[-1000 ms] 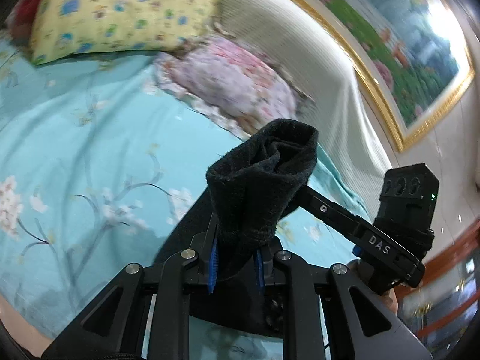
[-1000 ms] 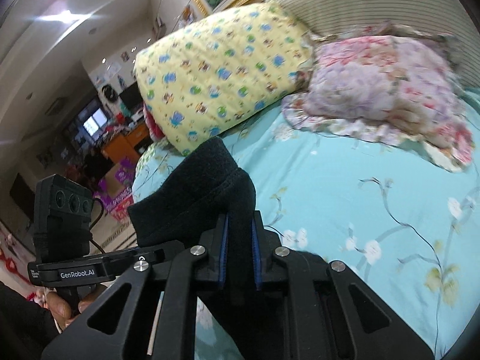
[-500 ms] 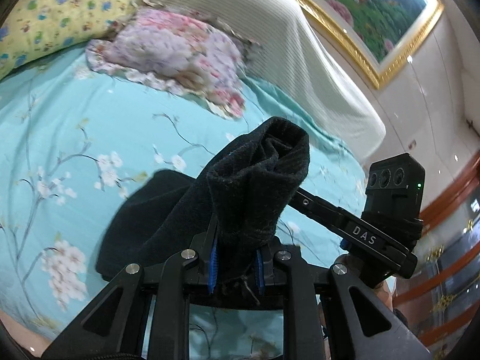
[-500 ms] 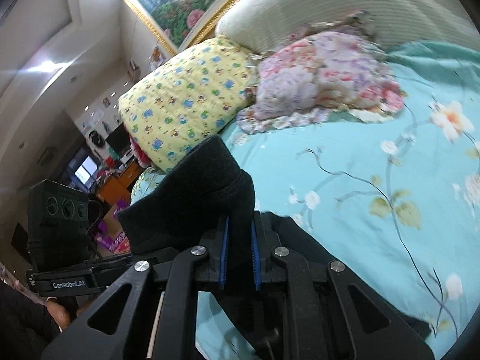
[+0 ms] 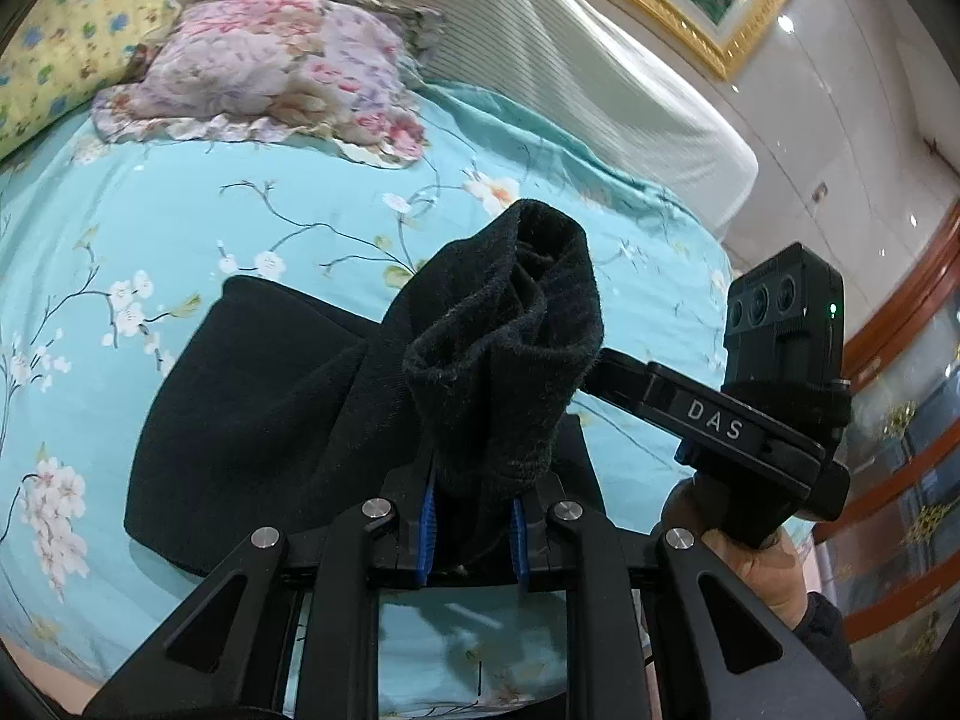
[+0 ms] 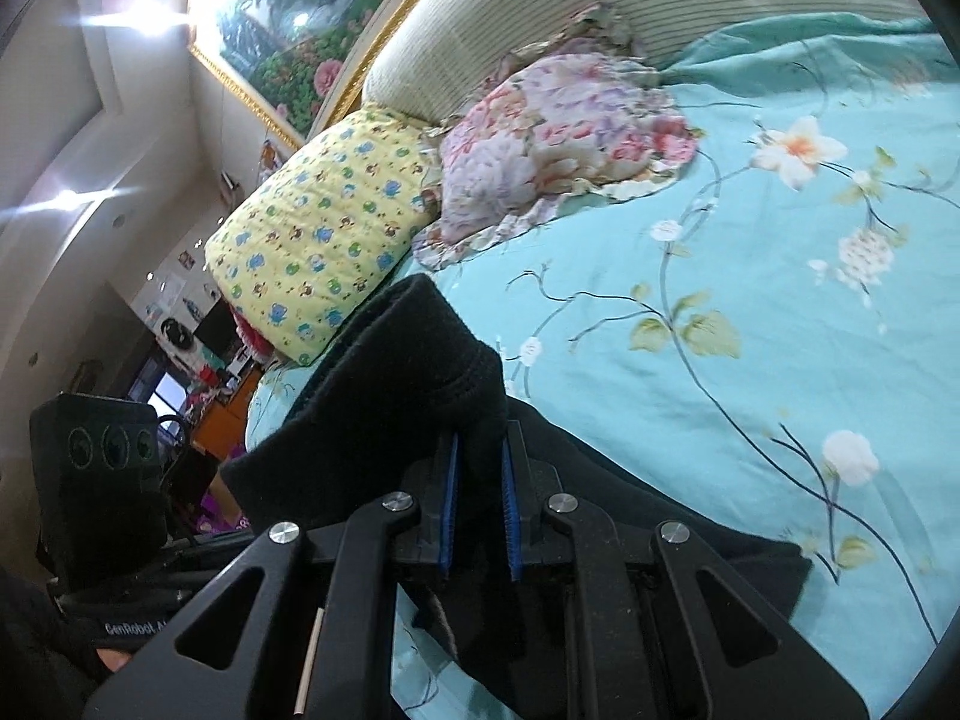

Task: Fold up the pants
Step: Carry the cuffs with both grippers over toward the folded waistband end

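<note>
The black fleece pants [image 5: 258, 408] lie partly on the turquoise floral bed sheet [image 5: 252, 204]. My left gripper [image 5: 471, 516] is shut on a bunched end of the pants [image 5: 510, 348], which stands up above the blue pads. My right gripper [image 6: 479, 510] is shut on another bunched part of the pants [image 6: 396, 396]; the rest of the cloth [image 6: 708, 534] trails right across the sheet [image 6: 750, 276]. The right gripper's body [image 5: 774, 372] shows in the left wrist view at the right; the left gripper's body [image 6: 96, 480] shows at the right wrist view's left.
A pink floral pillow [image 5: 282, 72] and a yellow patterned pillow [image 5: 66, 30] lie at the head of the bed, against a striped cream headboard [image 5: 540, 42]. They also show in the right wrist view, the pink pillow [image 6: 558, 138] beside the yellow pillow [image 6: 324, 228]. A gold-framed painting [image 6: 282, 42] hangs above.
Both grippers, still holding the pants, have swung over the bed and lowered; more of the black cloth now lies spread on the sheet, and the pillows have shifted in both views.
</note>
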Tool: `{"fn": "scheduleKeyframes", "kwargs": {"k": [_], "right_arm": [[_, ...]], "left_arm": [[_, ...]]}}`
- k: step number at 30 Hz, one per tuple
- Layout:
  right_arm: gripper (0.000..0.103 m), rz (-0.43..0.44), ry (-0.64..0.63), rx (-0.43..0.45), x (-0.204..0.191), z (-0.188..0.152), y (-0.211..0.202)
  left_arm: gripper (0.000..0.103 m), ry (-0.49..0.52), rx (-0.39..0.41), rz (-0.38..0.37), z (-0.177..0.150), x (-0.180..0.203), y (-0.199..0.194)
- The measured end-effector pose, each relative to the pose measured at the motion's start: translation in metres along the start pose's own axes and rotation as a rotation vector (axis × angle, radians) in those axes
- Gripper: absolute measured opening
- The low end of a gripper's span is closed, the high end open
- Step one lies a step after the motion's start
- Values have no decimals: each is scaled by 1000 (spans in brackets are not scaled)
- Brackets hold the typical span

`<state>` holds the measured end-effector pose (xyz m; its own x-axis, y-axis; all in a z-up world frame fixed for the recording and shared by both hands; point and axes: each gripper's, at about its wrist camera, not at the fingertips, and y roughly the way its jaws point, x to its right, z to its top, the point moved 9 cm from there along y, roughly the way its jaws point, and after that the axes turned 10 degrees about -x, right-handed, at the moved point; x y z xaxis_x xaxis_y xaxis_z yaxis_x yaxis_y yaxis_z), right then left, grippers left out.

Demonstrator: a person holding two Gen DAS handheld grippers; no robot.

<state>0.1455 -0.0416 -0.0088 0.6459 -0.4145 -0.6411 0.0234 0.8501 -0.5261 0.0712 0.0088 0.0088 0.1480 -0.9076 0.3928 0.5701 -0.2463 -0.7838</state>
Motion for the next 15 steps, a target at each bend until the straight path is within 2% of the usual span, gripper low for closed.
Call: {"fn": "scheduleKeyframes", "kwargs": {"k": [4,8,15], "right_arm": [[13,0,23,14,11,-6,-6],[7,-4,46,26,22,-11,-12],[6,-11,86,33,38,-25,-19]], "left_arm": [[18,30,-15,14,-4,10,8],[18,56,-39,24,-9,19,21],[19,113,-93,52,-21,30,47]]}}
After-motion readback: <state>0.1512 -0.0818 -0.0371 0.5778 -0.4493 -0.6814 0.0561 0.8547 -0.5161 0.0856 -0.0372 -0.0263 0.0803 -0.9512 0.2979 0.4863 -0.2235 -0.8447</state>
